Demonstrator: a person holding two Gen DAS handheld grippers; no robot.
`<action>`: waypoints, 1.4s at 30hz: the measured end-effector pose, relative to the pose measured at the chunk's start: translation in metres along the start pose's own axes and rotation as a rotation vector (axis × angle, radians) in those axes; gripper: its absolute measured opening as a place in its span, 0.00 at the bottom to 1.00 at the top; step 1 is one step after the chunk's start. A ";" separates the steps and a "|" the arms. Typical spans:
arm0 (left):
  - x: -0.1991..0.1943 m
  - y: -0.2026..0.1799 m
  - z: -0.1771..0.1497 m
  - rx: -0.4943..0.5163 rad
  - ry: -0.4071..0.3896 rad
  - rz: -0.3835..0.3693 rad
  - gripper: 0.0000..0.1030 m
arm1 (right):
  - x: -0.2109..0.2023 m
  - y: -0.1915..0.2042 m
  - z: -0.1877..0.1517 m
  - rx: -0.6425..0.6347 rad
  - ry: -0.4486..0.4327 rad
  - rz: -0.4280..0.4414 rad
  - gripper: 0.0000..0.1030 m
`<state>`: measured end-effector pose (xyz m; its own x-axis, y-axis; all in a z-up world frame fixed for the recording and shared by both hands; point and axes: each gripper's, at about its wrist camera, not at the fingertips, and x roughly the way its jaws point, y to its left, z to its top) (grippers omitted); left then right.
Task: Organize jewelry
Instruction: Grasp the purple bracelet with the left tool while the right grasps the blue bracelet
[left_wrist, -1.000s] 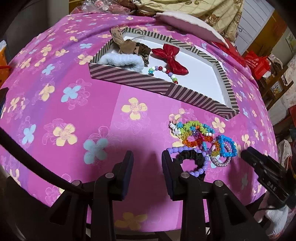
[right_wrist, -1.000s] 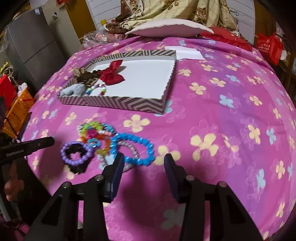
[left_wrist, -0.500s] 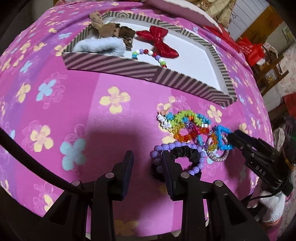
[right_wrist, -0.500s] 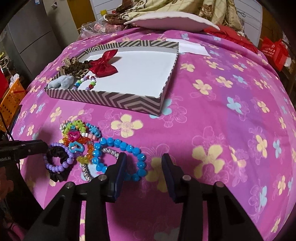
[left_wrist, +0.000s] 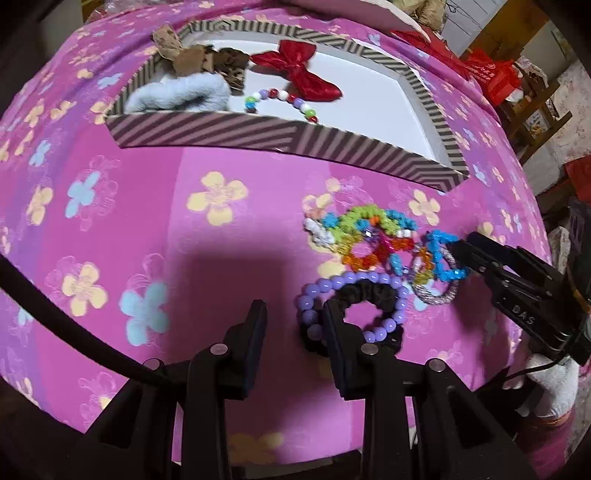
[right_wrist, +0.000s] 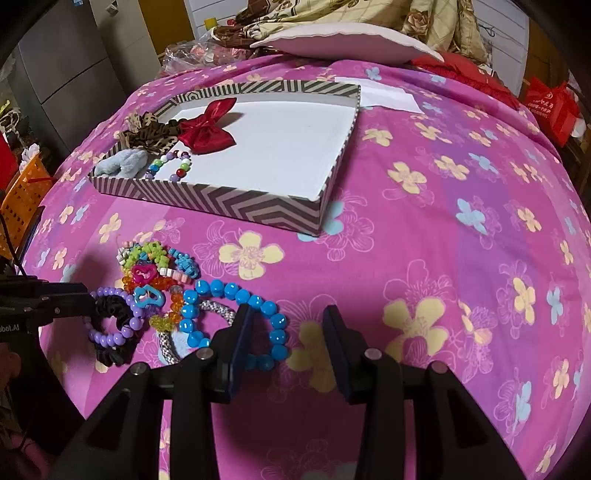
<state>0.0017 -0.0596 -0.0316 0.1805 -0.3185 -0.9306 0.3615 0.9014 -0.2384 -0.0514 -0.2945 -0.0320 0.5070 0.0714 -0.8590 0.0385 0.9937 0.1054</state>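
A pile of bead bracelets lies on the pink flowered cloth (left_wrist: 147, 229). A purple bead bracelet (left_wrist: 314, 291) lies over a black scrunchie (left_wrist: 365, 293). My left gripper (left_wrist: 293, 321) is open, its right finger inside the purple ring, straddling the ring's left side. My right gripper (right_wrist: 288, 321) is open, its left finger inside the blue bead bracelet (right_wrist: 236, 295), straddling its right side. Multicoloured bracelets (right_wrist: 155, 266) and a silver one (right_wrist: 218, 308) lie between. The chevron tray (right_wrist: 221, 206) holds a red bow (right_wrist: 207, 129), a brown bow (right_wrist: 151, 133), a pale blue scrunchie (right_wrist: 122, 162) and a bead bracelet (right_wrist: 170, 164).
A white plate-like lid (right_wrist: 343, 40) and bedding lie beyond the tray. A white paper (right_wrist: 388, 98) sits by the tray's far right corner. An orange basket (right_wrist: 22, 192) stands off the left edge. Red bags (right_wrist: 550, 107) stand at the far right.
Both grippers have moved forward and down into the pile. The left finger now sits inside the purple ring; the right finger now sits inside the blue bracelet.
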 end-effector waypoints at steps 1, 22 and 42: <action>-0.001 0.001 0.000 0.002 -0.004 0.013 0.51 | 0.000 -0.001 0.000 0.003 0.000 0.003 0.40; -0.003 0.014 0.004 0.058 0.013 -0.016 0.55 | 0.001 -0.001 0.002 -0.002 0.005 0.005 0.40; 0.010 -0.011 0.012 0.222 0.013 0.098 0.30 | 0.002 0.001 0.001 -0.059 -0.014 -0.020 0.12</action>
<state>0.0102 -0.0758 -0.0347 0.2131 -0.2272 -0.9502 0.5356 0.8406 -0.0808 -0.0495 -0.2931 -0.0326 0.5189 0.0504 -0.8534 -0.0018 0.9983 0.0579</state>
